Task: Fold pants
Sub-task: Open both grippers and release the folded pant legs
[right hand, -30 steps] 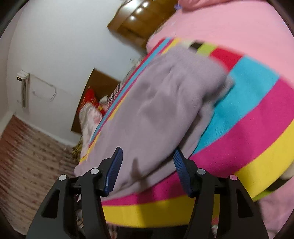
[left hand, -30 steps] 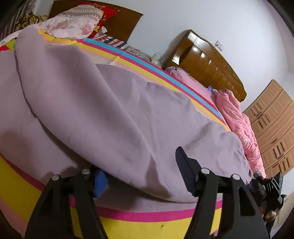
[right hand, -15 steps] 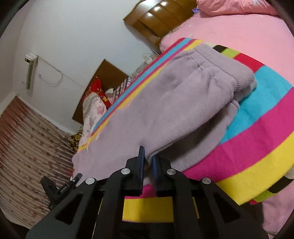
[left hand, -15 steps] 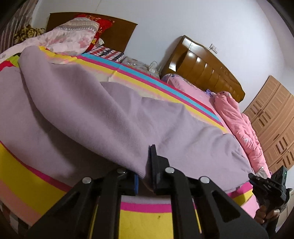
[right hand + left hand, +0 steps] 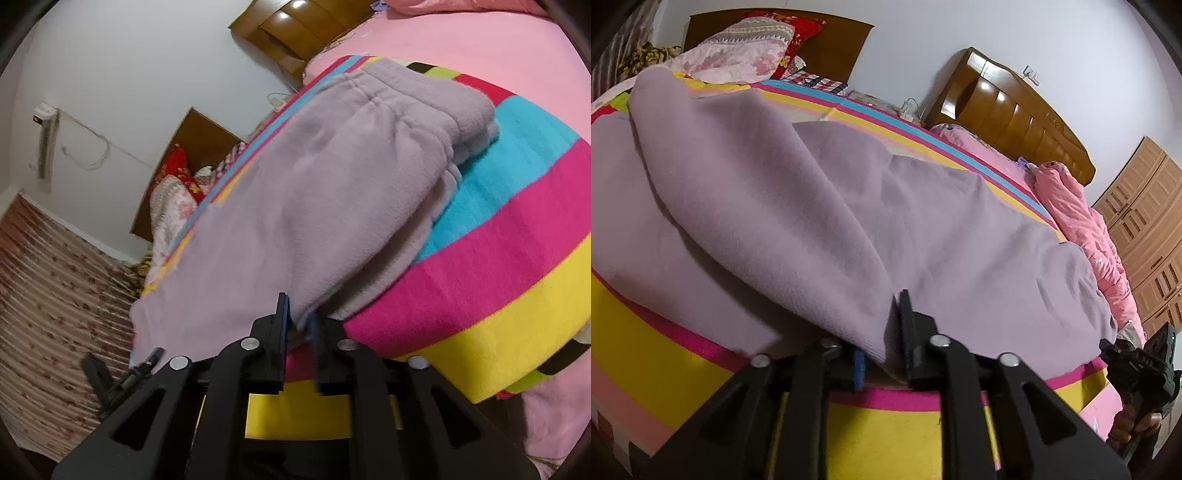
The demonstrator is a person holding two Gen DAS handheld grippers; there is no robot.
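Pants (image 5: 820, 206) of soft lilac fleece lie across a bed, spread over a blanket (image 5: 653, 354) striped in yellow, magenta, blue and pink. We hold a two-finger gripper in each hand, and both sit at the near edge of the garment.

Nearest to us in the left wrist view, our left gripper (image 5: 881, 354) has a fold of the near edge of the lilac fabric between its black fingers; its jaws are opening, though the cloth still sits pinched between the pads. Far to the right in that view, a hand (image 5: 1134, 424) grips the handle of the other tool.

In the right wrist view, our right gripper (image 5: 298, 326) likewise has the near hem of the fabric between its fingers, pinched, with its jaws opening too. Beyond it the pants run away from us to their gathered elastic waistband (image 5: 436, 99), which lies doubled over on the blue stripe.

Farther off, a pink quilt (image 5: 1082, 229) lies crumpled along the far right side of the bed. Behind it stands a glossy wooden headboard (image 5: 1008, 110) against a white wall. At the far left, floral and red pillows (image 5: 746, 48) are piled before a second, darker headboard. A light wooden wardrobe (image 5: 1145, 221) stands at the right edge.
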